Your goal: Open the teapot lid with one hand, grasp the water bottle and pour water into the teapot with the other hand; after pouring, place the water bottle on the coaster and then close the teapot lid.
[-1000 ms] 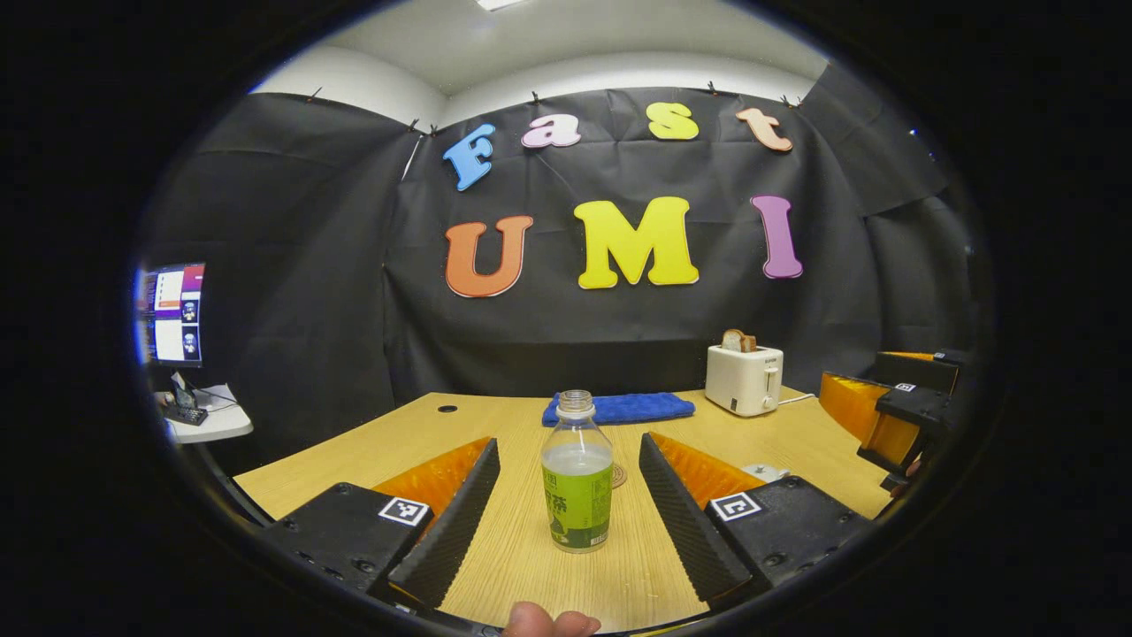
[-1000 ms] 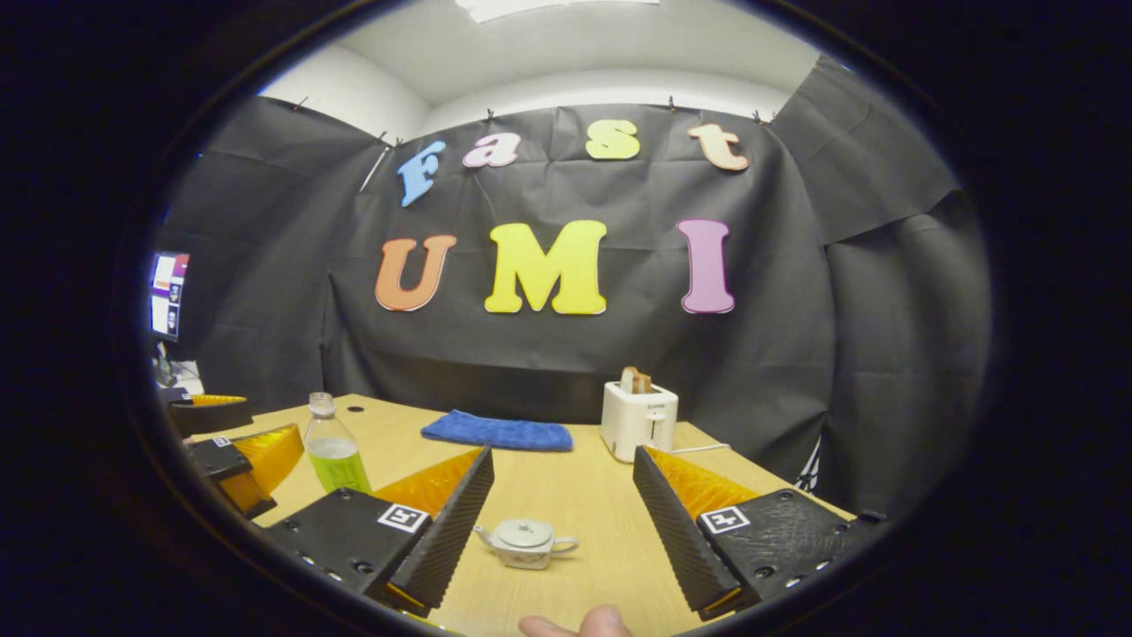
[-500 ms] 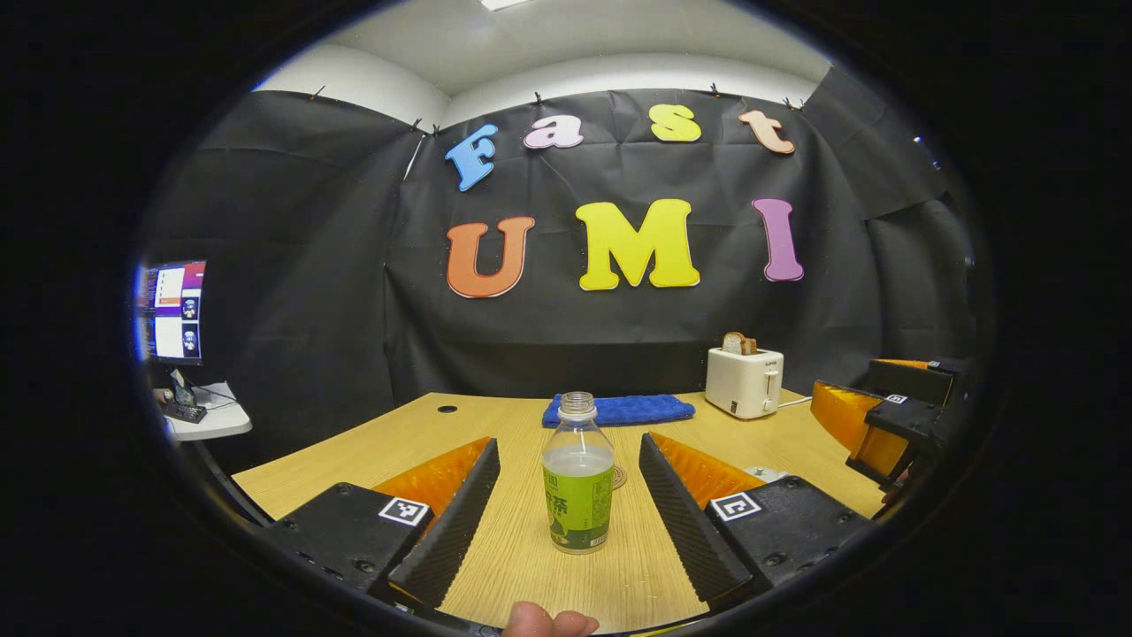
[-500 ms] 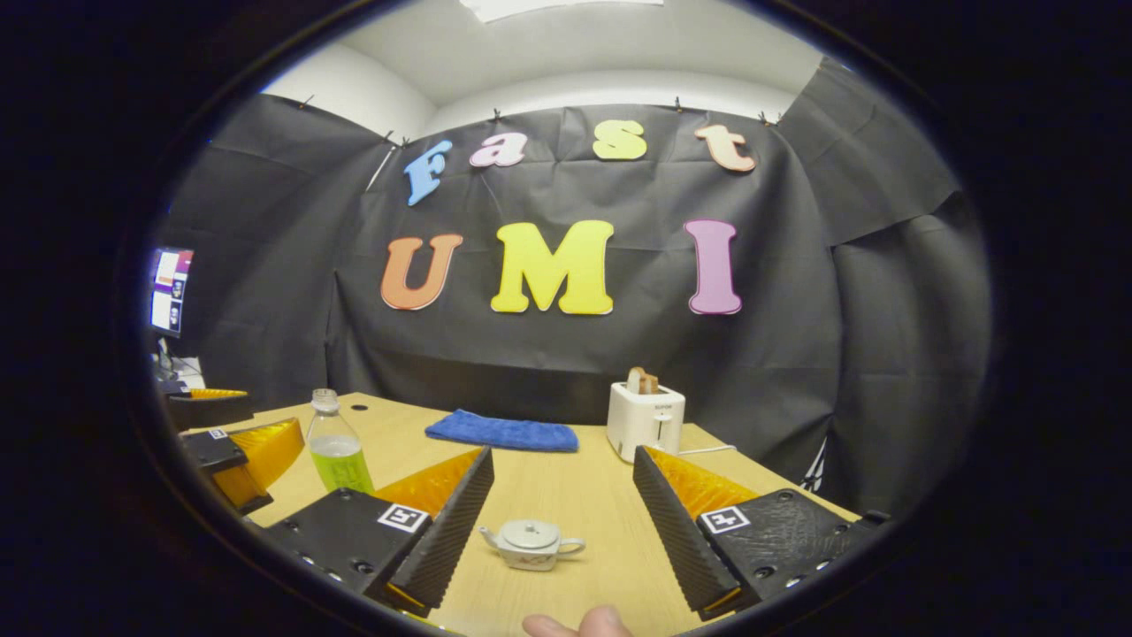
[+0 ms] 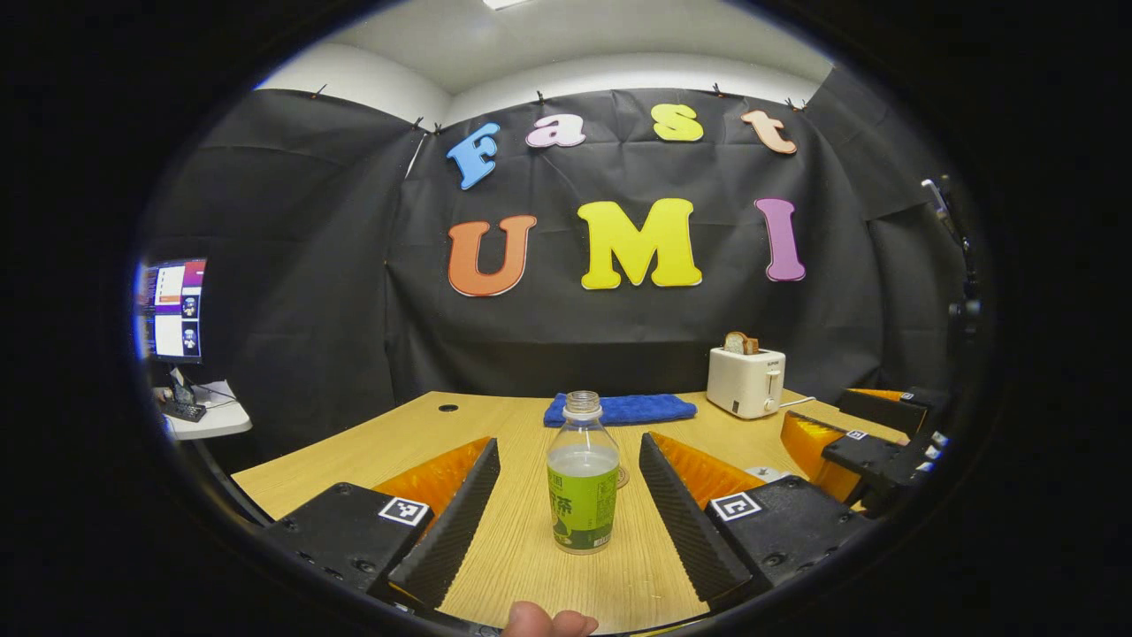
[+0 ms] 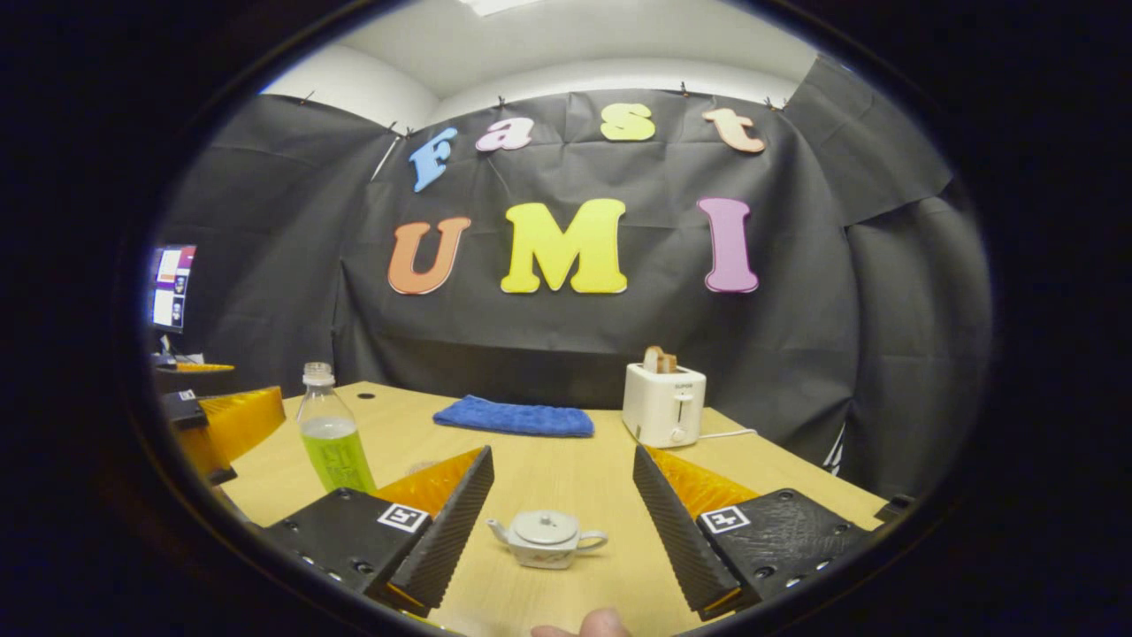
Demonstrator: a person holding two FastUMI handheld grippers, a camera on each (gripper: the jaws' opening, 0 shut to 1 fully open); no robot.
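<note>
A clear uncapped water bottle (image 5: 582, 482) with a green label stands upright on the wooden table (image 5: 398, 438), partly filled. My left gripper (image 5: 569, 442) is open, one finger on each side of the bottle and neither touching it. A round coaster (image 5: 622, 478) peeks out just behind the bottle. In the right gripper view a small white teapot (image 6: 548, 537) sits with its lid on, low between the fingers of my open right gripper (image 6: 562, 456). The bottle (image 6: 329, 440) stands to the teapot's left there.
A white toaster (image 6: 663, 404) holding bread stands at the back right with a cord trailing off. A folded blue towel (image 6: 515, 416) lies at the back centre. A monitor (image 5: 171, 310) sits on a side table beyond the table's left edge.
The right gripper has dropped lower and come nearer the teapot, which now looks slightly larger. The left gripper has stayed around the bottle, almost still.
</note>
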